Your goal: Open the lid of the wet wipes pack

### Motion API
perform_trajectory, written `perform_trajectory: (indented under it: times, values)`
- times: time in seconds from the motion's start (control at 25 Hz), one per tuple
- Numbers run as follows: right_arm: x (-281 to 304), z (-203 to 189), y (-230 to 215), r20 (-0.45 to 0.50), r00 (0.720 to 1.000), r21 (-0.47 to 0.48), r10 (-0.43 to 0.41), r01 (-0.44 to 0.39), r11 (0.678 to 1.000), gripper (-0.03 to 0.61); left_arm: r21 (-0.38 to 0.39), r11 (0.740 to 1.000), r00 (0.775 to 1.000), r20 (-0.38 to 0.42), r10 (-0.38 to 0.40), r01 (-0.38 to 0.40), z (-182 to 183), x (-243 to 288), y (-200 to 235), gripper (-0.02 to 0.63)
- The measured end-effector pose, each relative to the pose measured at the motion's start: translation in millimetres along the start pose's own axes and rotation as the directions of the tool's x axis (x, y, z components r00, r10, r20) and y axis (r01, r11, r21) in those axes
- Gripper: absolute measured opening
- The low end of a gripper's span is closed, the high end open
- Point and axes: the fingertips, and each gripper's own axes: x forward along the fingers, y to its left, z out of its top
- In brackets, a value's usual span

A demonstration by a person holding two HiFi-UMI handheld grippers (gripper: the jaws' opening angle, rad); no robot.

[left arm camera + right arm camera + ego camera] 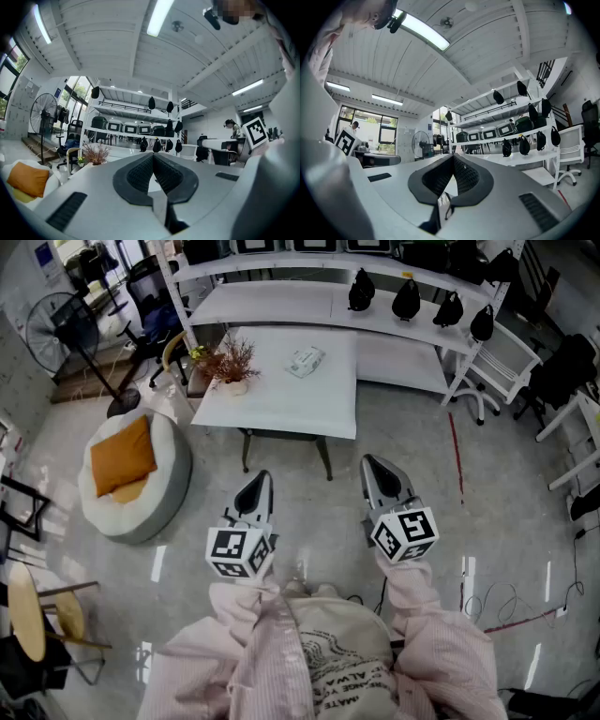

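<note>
Head view: the wet wipes pack (305, 361) lies on the white surface (281, 399), toward its far side, to the right of a potted plant (232, 362). The left gripper (262, 476) and right gripper (370, 463) are held level in front of the person, over bare floor, well apart from the pack and short of the surface's near edge.

Jaw state: in the left gripper view the jaws (152, 157) are pressed together with nothing between them. The right gripper view shows the same (452, 157): tips meeting, empty.

Step in hand, as judged: approach. Nothing has been touched, and the lid cannot be made out at this range.

Procedure, as advised:
1. Close the distance until both grippers are over the surface.
2. Part the jaws before reaching the pack, since shut jaws cannot take the lid tab.
3. Use one gripper to pin the pack body flat and the other to lift the lid at its free edge.
4. Confirm which way the lid faces once it is near enough to read.

Neither gripper view shows the pack clearly.
</note>
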Motion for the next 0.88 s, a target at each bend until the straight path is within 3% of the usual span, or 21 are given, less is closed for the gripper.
perform_trajectory:
  times: [0.76,0.88]
  values:
    - [-25.6,-3.4,-40.4,0.037,0.997,0.07,0.074,-0.077,0.995,0.011,-0.038,0.999,1.0,-0.013,0.026,-0.027,-19.7,10.7,-42.8,-0.002]
    - [-26.5,-4.7,-49.3,0.034,0.997,0.073,0.066,-0.068,0.995,0.069,-0.036,0.999,0.999,-0.019,0.029,-0.029,-20.8,13.9,-46.0,-0.002]
